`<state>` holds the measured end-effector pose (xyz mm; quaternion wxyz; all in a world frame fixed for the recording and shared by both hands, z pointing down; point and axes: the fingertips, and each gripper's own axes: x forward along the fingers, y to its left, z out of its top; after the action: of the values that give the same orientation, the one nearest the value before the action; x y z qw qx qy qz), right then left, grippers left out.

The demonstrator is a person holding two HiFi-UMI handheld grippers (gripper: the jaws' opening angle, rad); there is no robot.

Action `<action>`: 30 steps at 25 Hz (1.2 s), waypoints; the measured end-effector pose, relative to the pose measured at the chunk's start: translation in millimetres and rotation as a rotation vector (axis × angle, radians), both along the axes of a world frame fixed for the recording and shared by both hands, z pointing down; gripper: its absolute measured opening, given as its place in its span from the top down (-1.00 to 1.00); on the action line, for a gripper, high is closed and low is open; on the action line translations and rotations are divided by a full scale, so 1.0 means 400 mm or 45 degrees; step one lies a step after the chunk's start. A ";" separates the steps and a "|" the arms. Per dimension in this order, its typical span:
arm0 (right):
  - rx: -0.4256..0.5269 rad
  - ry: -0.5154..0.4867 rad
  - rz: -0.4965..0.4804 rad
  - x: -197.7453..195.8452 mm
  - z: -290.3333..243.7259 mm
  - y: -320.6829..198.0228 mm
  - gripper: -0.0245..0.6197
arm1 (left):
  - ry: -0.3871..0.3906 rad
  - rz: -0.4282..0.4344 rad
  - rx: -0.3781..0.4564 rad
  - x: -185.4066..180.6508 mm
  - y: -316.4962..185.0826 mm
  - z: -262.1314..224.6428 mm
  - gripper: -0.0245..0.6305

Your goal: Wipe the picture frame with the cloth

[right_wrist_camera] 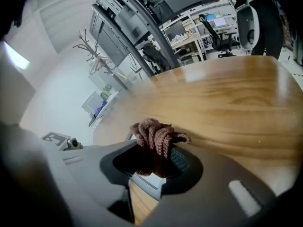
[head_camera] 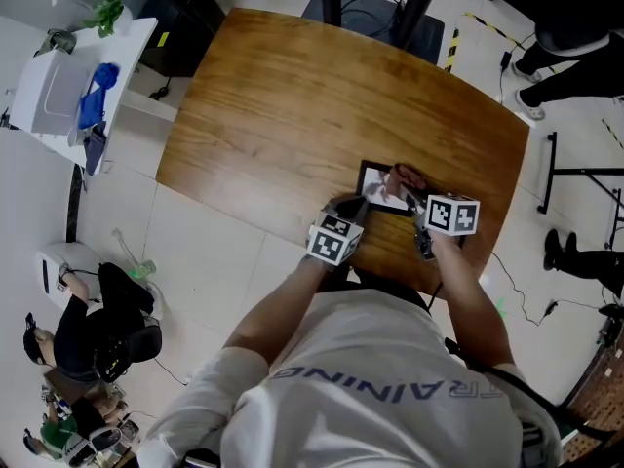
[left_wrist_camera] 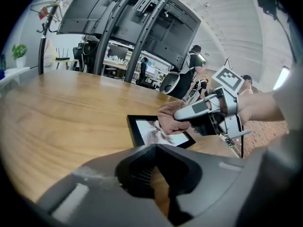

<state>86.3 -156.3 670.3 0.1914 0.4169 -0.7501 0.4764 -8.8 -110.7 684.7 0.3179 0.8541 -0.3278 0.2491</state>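
Wood-grain table (head_camera: 273, 115) is filling most of the head view, with pale floor around it. A white side unit (head_camera: 58, 96) is sitting far left, and cables and stands are trailing off to the right. Left gripper (head_camera: 349, 209) is sitting at the near-left corner of the picture frame (head_camera: 378, 191), jaws slightly parted, only tabletop showing between them. The frame is lying flat near the table's near edge. Right gripper (left_wrist_camera: 182, 115) is clamping a bunched brown cloth (right_wrist_camera: 156, 136) and resting it on the glass. Judgement: the frame is looking light, rigid and prone to sliding on varnish, with a fragile pane, so bracing the black border is safer. The cloth is looking soft and should be conforming easily.
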 end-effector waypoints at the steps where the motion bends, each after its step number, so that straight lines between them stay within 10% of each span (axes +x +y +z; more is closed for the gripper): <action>1: -0.001 -0.009 0.013 0.016 -0.002 0.002 0.54 | -0.001 -0.002 0.001 0.000 -0.001 0.000 0.91; 16: 0.072 0.101 0.079 0.147 -0.023 0.018 0.54 | 0.002 -0.034 -0.003 0.004 -0.011 -0.009 0.91; 30: 0.122 -0.103 -0.147 -0.202 -0.061 -0.019 0.54 | 0.032 -0.019 -0.036 -0.001 -0.002 -0.011 0.91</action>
<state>5.4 -164.1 646.0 0.1680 0.3620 -0.8020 0.4445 -9.4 -111.4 680.3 0.3359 0.8501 -0.3265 0.2407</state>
